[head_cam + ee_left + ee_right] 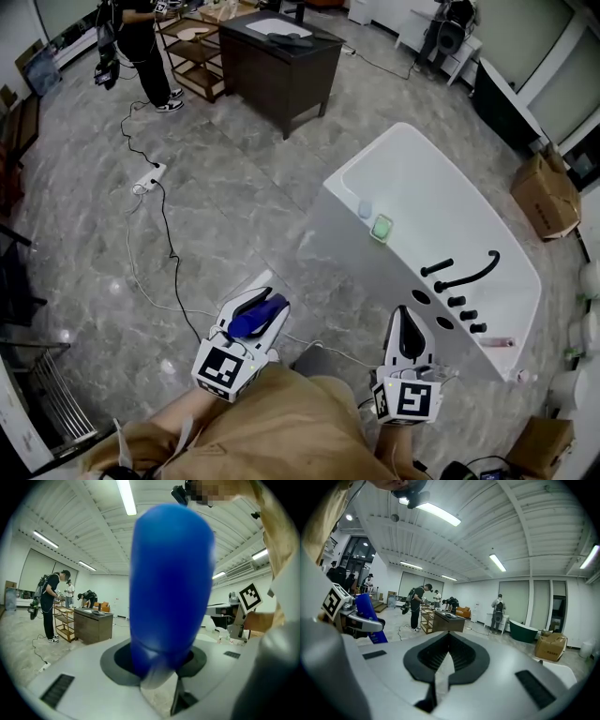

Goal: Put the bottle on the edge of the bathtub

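1. The left tool (266, 303) is clamped on a blue bottle (171, 583), held over the floor, well apart from the white bathtub (356, 262).
2. The right tool (404, 312) has its jaws together and holds nothing.
3. A green square item (382, 228) and a pale blue one (365, 208) sit by the bathtub's rim.

Grey marbled tile floor (234, 206), on it a white oval bathtub (347, 251), dark wooden cabinet (281, 80), white power strip (148, 178), brown cardboard box (546, 195)
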